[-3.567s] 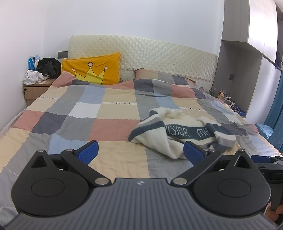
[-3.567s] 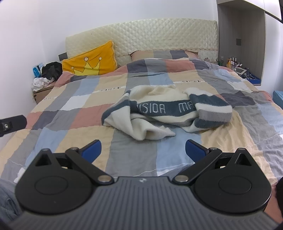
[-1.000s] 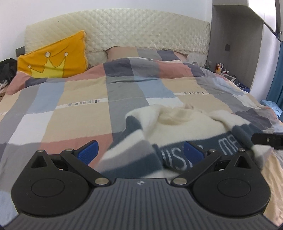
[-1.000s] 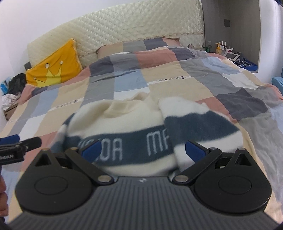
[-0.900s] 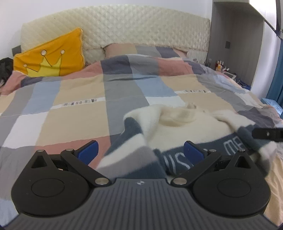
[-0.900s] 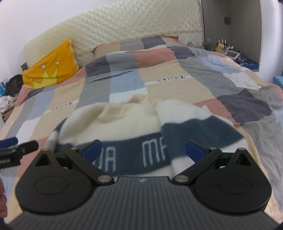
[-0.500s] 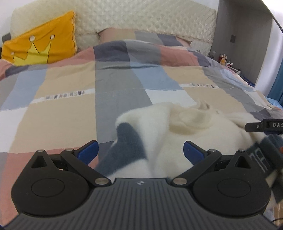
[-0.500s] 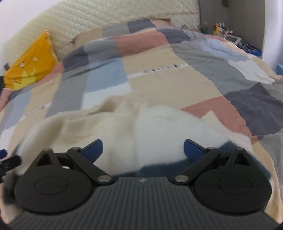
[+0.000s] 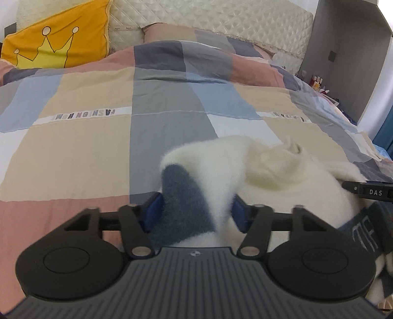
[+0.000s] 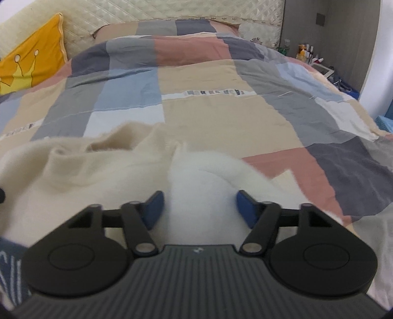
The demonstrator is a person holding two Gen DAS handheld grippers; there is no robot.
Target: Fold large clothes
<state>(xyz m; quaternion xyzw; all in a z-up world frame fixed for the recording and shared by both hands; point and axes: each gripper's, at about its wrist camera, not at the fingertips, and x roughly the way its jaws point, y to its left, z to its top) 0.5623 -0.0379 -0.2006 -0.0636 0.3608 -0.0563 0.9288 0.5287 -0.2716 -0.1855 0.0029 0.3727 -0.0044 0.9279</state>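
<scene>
Now, going left to right across the bed: an orange crown pillow [image 9: 56, 41] leans on the quilted headboard [image 9: 208, 22] at far left, and a patchwork duvet [image 9: 81, 147] covers the mattress. The fluffy cream sweater [image 9: 270, 171], banded in dark grey-blue, lies bunched on the duvet near the foot, its long axis running across the bed from one gripper to the other.

The left gripper [image 9: 195, 211] sits at the sweater's left end. Its jaws have just been closing to about half width, and a thick fold, grey-blue on one side and cream on the other, fills the gap; both blue pads [image 9: 153, 212] touch the fabric, so it appears pinched.

The right gripper [image 10: 200, 208] sits at the sweater's right end, reached along the same line; its tip shows at the right edge of the left view. Its jaws have also just been closing to a similar half width, with a white fluffy fold [image 10: 206, 176] between them. Blur there hides whether the pads truly press.

Each hand is nearest its own end, so the coming lift and spread would likely pull outward along that axis.
</scene>
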